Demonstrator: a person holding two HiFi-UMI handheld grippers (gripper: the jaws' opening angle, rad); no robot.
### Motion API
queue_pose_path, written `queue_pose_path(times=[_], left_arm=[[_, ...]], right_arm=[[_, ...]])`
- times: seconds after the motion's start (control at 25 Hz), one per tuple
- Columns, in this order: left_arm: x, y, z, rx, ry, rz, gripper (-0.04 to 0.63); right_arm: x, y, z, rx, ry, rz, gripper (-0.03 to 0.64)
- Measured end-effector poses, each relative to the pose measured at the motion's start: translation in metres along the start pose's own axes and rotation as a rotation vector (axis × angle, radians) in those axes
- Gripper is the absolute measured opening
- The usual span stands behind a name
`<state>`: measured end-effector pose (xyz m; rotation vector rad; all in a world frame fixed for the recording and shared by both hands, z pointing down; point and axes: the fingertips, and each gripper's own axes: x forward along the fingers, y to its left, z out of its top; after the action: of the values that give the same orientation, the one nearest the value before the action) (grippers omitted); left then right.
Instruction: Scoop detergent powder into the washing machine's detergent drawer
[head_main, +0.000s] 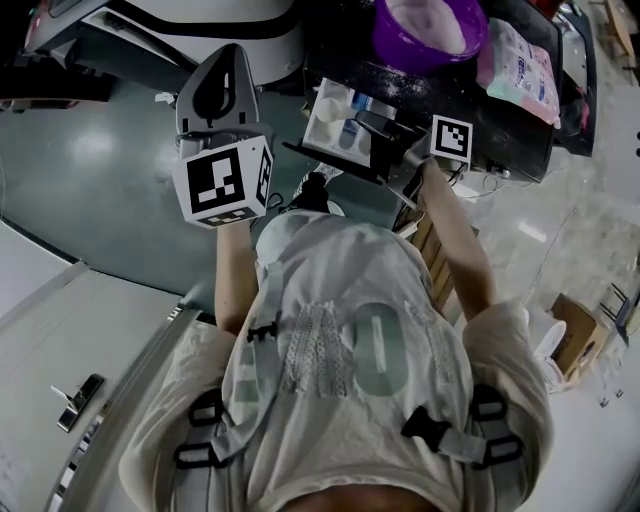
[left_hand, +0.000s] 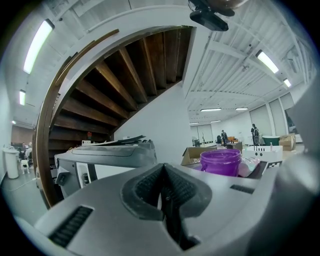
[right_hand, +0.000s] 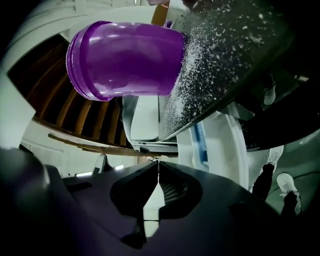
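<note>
The left hand-held gripper (left_hand: 163, 175) and right hand-held gripper (right_hand: 158, 167) are both clenched empty. The detergent drawer (head_main: 338, 125) stands open beside the purple powder tub (head_main: 430, 28). Scooping seems not yet done.

Purple tub (head_main: 430, 30): round, translucent plastic, lid off, upright on the washing machine's dark top surface (head_main: 510, 120), towards its rear. It holds white detergent powder (head_main: 425, 22) well up its walls.

Loose white powder grains (right_hand: 220, 60) are scattered over the surface between the tub and the front edge.

Detergent drawer (head_main: 340, 120): white plastic with a blue insert, pulled out from the machine front just below the dusted edge, compartments open upward. Whether powder lies in the compartments cannot be determined.

Tub and drawer stand apart, not touching.
</note>
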<state>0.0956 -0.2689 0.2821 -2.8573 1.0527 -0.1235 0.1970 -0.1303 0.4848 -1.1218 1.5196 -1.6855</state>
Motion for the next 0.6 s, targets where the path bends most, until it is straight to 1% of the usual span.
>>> queue_pose_path(times=[0.2,0.4,0.52,0.6], left_arm=[[0.009,0.002,-0.005,-0.008,0.008,0.001,0.020],[0.015,0.002,-0.007,-0.016,0.015,-0.006,0.020],[0.018,0.002,-0.008,-0.019,0.015,-0.008,0.021],[0.019,0.003,-0.009,-0.021,0.018,-0.008,0.020]], right_arm=[[0.004,-0.015,0.002,-0.051,0.043,-0.090,0.011],[0.008,-0.020,0.000,-0.093,0.061,-0.131,0.011],[0.007,-0.022,-0.001,-0.172,0.079,-0.181,0.011],[0.010,-0.020,-0.002,-0.217,0.088,-0.178,0.011]])
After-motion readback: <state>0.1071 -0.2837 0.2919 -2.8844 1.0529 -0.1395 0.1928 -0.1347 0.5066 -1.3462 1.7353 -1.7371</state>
